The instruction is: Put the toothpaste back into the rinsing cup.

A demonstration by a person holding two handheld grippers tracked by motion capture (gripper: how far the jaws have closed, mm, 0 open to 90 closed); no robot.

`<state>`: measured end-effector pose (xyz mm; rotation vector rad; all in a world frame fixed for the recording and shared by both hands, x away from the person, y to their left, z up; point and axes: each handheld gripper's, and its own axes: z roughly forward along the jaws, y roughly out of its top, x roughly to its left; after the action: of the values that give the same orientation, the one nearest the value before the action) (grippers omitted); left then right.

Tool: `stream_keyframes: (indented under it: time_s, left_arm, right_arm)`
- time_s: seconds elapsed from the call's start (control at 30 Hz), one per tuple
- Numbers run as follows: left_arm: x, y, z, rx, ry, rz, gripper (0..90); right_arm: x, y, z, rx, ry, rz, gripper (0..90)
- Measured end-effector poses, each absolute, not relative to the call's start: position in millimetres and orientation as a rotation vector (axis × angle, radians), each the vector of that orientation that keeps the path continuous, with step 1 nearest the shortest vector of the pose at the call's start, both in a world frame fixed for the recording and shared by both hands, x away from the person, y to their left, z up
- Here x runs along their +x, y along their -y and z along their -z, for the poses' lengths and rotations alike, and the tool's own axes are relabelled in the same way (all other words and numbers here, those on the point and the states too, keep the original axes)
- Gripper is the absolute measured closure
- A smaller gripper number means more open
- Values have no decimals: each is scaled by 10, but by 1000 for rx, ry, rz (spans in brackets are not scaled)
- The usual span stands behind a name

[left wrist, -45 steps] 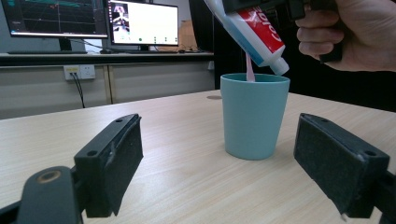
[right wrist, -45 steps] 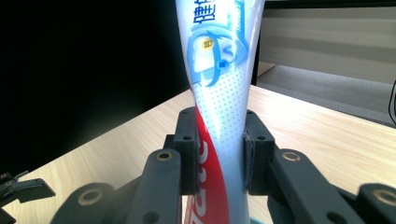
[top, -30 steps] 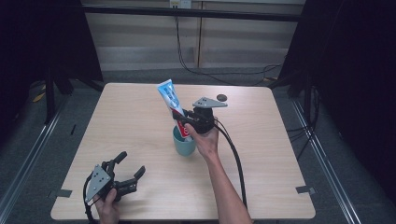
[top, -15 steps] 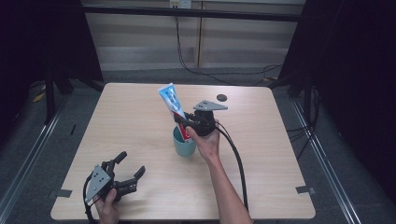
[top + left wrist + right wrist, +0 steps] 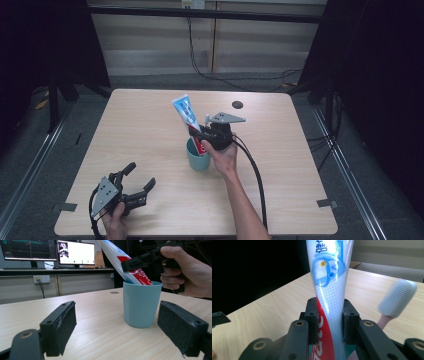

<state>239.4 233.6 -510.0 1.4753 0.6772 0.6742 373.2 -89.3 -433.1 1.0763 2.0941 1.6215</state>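
Over the cup's [image 5: 198, 159] rim, right gripper [image 5: 202, 135] clamps the tilted toothpaste tube [image 5: 186, 116].

The cup [image 5: 140, 304] hides my toothpaste tube's [image 5: 329, 285] cap end; the toothbrush [image 5: 396, 300] handle is cut off low right.

On the tube [image 5: 136, 275] you can read white letters on its red band, cut off by the cup [image 5: 140, 305] rim, apparently "olg". In the right gripper view the tube [image 5: 329, 277] shows blue Chinese characters at its top, too cropped to read, and a small yellow badge, illegible. The monitors [image 5: 75, 252] show no readable text.
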Motion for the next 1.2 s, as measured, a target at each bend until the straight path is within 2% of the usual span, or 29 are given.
stream_keyframes:
  time_s: [1.2]
  left_arm:
    - [2395,-2339,5100,1477,-672,-671,155]
  right_arm:
    - [3550,1014,4341,1037,-2099,-1623,714]
